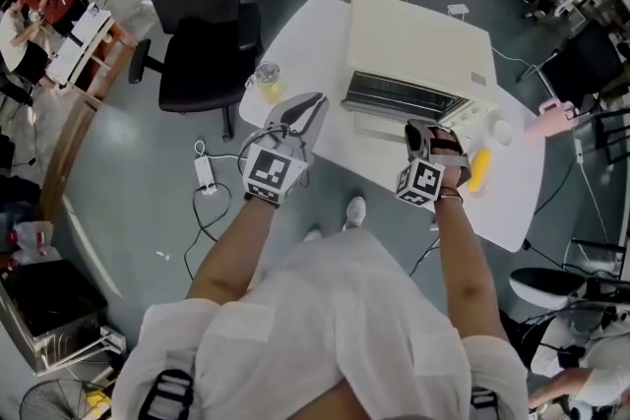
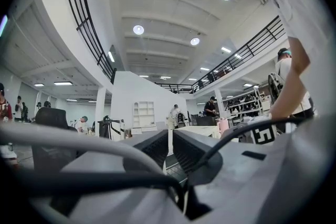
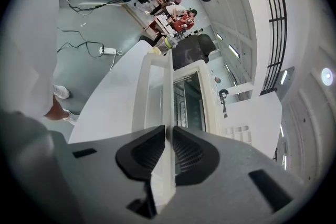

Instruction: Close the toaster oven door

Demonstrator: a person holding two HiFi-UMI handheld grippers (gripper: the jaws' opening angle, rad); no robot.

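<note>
The cream toaster oven point(image 1: 418, 44) sits toward the far edge of the white desk point(image 1: 305, 34), and its door point(image 1: 379, 125) hangs open toward the near edge. The right gripper point(image 1: 431, 138) slopes down at the door's right end, its jaws pinched on the door's thin white edge. The left gripper point(image 1: 305, 108) hovers level over the desk's left side, jaws drawn almost together with nothing between them. A cup point(image 1: 267, 79) stands by the left edge.
</note>
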